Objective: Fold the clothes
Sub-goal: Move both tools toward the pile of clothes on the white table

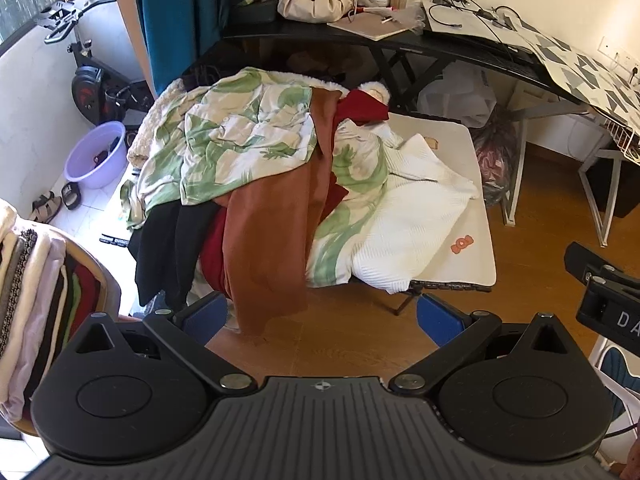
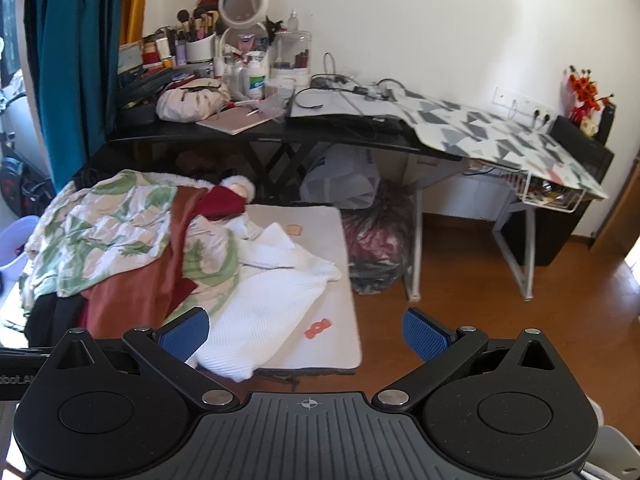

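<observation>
A heap of unfolded clothes covers a small white-topped table. On top lies a green-and-cream leaf-print cloth, with a rust-brown garment draped over the front edge. A white knit piece spreads to the right, black cloth hangs at the left, and a dark red piece sits at the back. My left gripper hovers open in front of the heap, nothing between its blue pads. My right gripper is open too, short of the white knit.
A stack of folded clothes rests on a chair at the left. Behind the table runs a cluttered black desk with bags under it. A purple basin and sandals lie on the floor at left. Wooden floor stretches to the right.
</observation>
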Available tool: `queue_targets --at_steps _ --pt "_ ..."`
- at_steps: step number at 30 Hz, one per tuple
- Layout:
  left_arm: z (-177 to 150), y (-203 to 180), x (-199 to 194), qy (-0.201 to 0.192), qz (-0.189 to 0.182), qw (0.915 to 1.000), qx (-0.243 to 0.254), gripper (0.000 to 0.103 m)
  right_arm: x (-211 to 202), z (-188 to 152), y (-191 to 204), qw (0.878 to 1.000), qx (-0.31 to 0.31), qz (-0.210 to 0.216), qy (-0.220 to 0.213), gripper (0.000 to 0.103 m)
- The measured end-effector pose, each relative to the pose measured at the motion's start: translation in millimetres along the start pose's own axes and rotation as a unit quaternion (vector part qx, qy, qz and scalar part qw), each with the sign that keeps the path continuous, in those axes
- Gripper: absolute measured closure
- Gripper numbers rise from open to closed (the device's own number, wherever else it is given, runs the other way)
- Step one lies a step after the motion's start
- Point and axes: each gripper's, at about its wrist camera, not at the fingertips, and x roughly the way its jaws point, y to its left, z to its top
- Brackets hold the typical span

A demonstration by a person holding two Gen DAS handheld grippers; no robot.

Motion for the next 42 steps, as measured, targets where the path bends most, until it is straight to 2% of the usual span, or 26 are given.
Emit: queue_targets --at_steps 6,9,20,38,42 --pt "2 3 4 0.012 -0.009 0.9998 -0.011 0.0 0 -4 13 1.0 -0.006 -0.011 0.006 0.001" --pt "4 2 8 0.017 -0.009 0.9997 -0.012 0.0 3 1 2 1.0 0.014 0.006 0.02 0.001" --pt "2 -4 16 0.036 -0.026 0.9989 -0.012 0.0 7 -3 -7 1.0 0.014 -0.004 0.026 0.001" --pt "30 -84 34 0.043 -0.054 0.997 0.035 0.0 30 7 -76 0.998 0.052 -0.035 0.029 0.001" --pt "41 -106 38 0.041 -0.06 0.9965 0.041 0.0 40 15 -96 0.998 0.059 -0.028 0.025 0.001"
